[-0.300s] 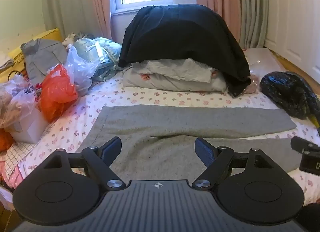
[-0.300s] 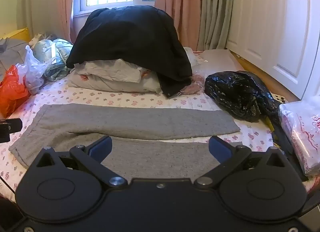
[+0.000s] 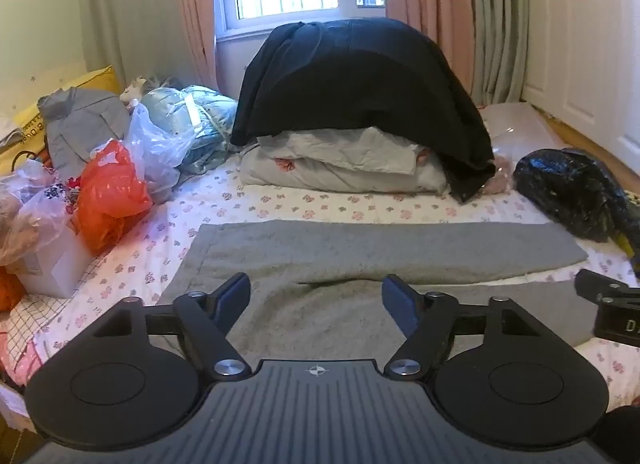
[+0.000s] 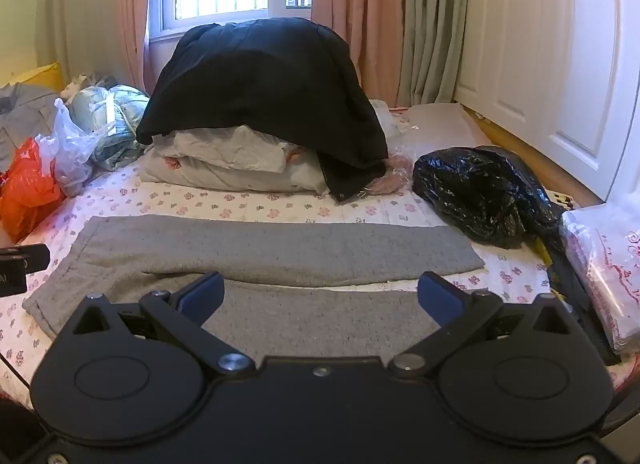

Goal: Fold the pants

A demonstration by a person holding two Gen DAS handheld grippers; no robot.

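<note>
Both grippers, left gripper (image 3: pixel 316 298) and right gripper (image 4: pixel 322 296), have edged lower over pants (image 3: pixel 360 252), jaws spread wide; only the right view shows a pink-printed bag (image 4: pixel 604 268).

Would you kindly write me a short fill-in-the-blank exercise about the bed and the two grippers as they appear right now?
1. The pants spread flat on the bed are ____ in colour.
2. Both the left gripper and the right gripper have their fingers ____.
3. The black coat is draped over a stack of ____ bedding.
4. On the bed's left side, among clear plastic bags, sits a crumpled bag coloured ____.

Missing words: grey; open; white; orange
</note>
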